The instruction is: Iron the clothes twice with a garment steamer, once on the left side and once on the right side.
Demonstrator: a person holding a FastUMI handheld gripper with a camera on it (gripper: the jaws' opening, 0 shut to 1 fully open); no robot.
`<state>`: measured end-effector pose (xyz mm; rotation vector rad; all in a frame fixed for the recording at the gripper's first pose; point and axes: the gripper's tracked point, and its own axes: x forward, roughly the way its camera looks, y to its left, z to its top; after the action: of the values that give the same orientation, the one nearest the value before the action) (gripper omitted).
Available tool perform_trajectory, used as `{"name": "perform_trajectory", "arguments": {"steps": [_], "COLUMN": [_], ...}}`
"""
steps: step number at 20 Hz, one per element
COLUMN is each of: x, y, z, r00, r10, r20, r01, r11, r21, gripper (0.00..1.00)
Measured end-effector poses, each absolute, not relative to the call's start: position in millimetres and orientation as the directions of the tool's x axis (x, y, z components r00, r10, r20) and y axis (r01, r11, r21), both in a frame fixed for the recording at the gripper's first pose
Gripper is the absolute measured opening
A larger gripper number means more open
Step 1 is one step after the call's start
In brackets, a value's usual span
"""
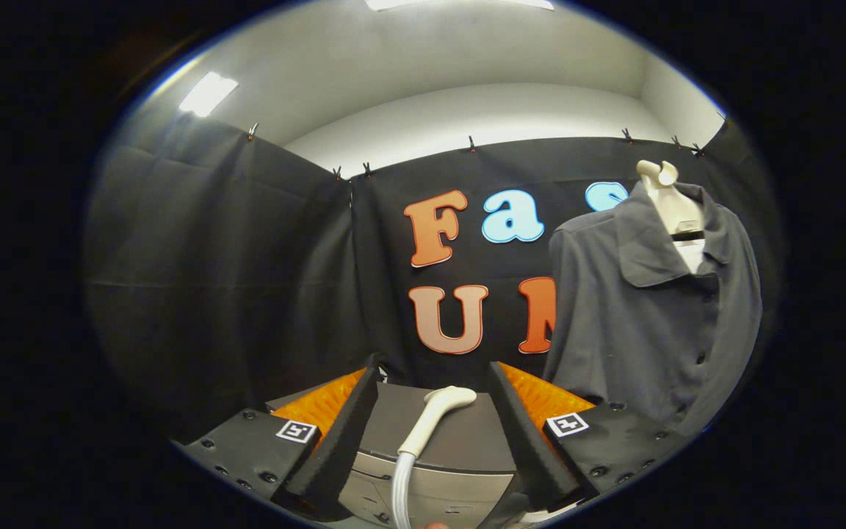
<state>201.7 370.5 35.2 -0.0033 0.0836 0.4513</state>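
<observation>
A: Step? Pickup, I'd say. Gripper [434, 430] jaws spread wide, holding nothing. White plastic steamer head on its pale ribbed hose [432, 419] lies between the fingers, on the grey machine top [467, 441].

B: How to do it well?

A: Close on the neck below the flared head, not the hose, which looks soft and would likely slip.

B: Shirt?

A: Dark grey collared shirt on a cream mannequin stand [651, 308], beyond the right finger, well apart.

B: Room?

A: Open space ahead and left up to the cloth wall. Watch the machine's front edge when lifting.
</observation>
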Motion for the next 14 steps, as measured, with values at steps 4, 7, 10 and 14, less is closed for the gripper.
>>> {"name": "perform_trajectory", "arguments": {"steps": [4,7,10,14], "x": [255,285,315,344], "y": [415,435,450,456], "z": [-10,-57,-107,-157], "r00": [0.882,0.863,0.828,0.792], "r10": [0.431,0.414,0.393,0.333], "r20": [-0.19,-0.291,-0.399,-0.511], "r01": [-0.439,-0.434,-0.422,-0.364], "r11": [0.899,0.901,0.906,0.93], "r21": [0.003,-0.007,0.015,0.043], "gripper": [0.98,0.97,0.97,0.97]}}
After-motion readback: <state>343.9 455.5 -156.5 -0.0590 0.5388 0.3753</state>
